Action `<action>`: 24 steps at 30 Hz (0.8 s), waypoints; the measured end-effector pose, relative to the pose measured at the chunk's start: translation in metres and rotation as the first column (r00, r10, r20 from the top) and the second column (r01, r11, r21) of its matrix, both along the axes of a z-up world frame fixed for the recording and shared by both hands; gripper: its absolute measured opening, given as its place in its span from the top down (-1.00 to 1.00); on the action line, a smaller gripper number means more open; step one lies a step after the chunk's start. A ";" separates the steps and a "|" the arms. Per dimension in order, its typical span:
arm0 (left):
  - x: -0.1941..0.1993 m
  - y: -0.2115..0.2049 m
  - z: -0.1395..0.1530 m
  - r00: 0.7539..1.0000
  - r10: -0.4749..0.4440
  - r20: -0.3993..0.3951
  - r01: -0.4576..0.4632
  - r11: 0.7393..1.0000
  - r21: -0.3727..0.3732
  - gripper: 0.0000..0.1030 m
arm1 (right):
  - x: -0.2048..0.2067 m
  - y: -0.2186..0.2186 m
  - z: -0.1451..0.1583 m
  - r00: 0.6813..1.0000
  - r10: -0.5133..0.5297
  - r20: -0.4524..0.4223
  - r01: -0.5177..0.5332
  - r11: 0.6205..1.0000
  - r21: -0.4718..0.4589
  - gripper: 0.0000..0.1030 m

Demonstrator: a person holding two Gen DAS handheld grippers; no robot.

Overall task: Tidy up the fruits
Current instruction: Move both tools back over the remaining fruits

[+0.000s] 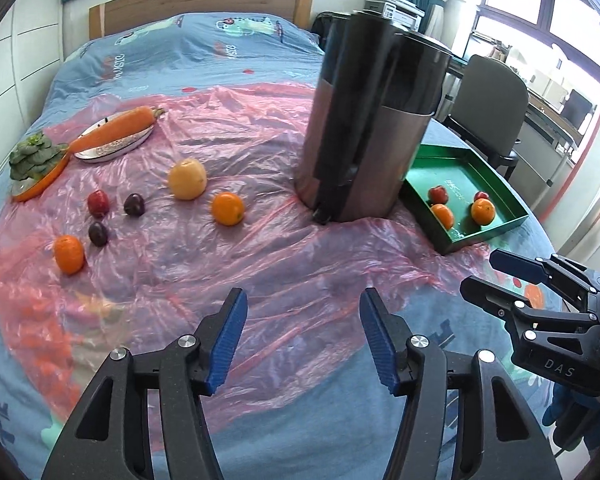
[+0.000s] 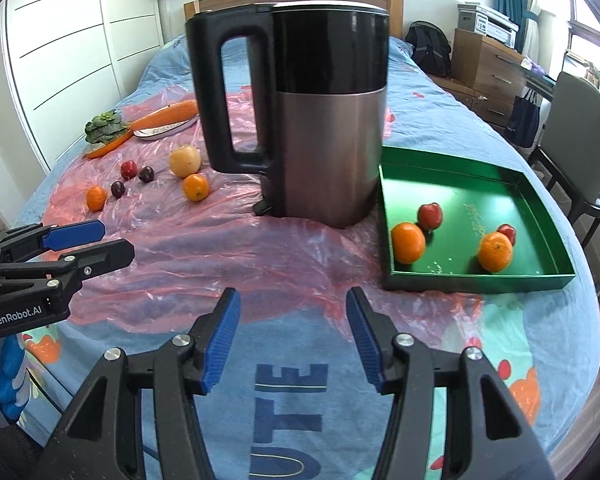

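Your left gripper (image 1: 302,340) and right gripper (image 2: 292,340) both hang open and empty over the bed (image 2: 288,400), in front of the kettle (image 2: 324,120). Right of the kettle, the green tray (image 2: 480,282) holds two oranges and two red fruits. Left of the kettle lie loose oranges (image 1: 228,209), plums (image 1: 134,204) and a pear (image 1: 187,179).

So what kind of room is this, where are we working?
Most likely a bedroom that doubles as a study. The fruit lies on a bed with a wooden headboard, white wardrobe doors stand beside it, and a drawer unit with a printer and a chair sit by the window.
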State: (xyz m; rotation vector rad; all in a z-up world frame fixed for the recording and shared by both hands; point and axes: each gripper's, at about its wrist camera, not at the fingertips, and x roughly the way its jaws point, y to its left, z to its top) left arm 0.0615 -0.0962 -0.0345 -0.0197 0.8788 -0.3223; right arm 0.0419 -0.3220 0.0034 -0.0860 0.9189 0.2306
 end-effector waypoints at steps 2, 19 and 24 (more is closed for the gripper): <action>-0.001 0.014 -0.003 1.000 0.025 0.004 -0.025 1.000 0.007 -0.03 | 0.001 0.013 -0.002 1.000 0.017 -0.003 -0.017 1.000 0.010 -0.65; 0.009 0.125 -0.029 0.966 0.258 -0.013 -0.258 0.966 -0.004 -0.05 | 0.020 0.120 -0.026 0.978 0.204 -0.047 -0.202 0.979 0.037 -0.66; 0.013 0.153 -0.036 0.949 0.314 -0.015 -0.314 0.950 -0.003 -0.06 | 0.028 0.142 -0.031 0.971 0.235 -0.045 -0.233 0.971 0.049 -0.66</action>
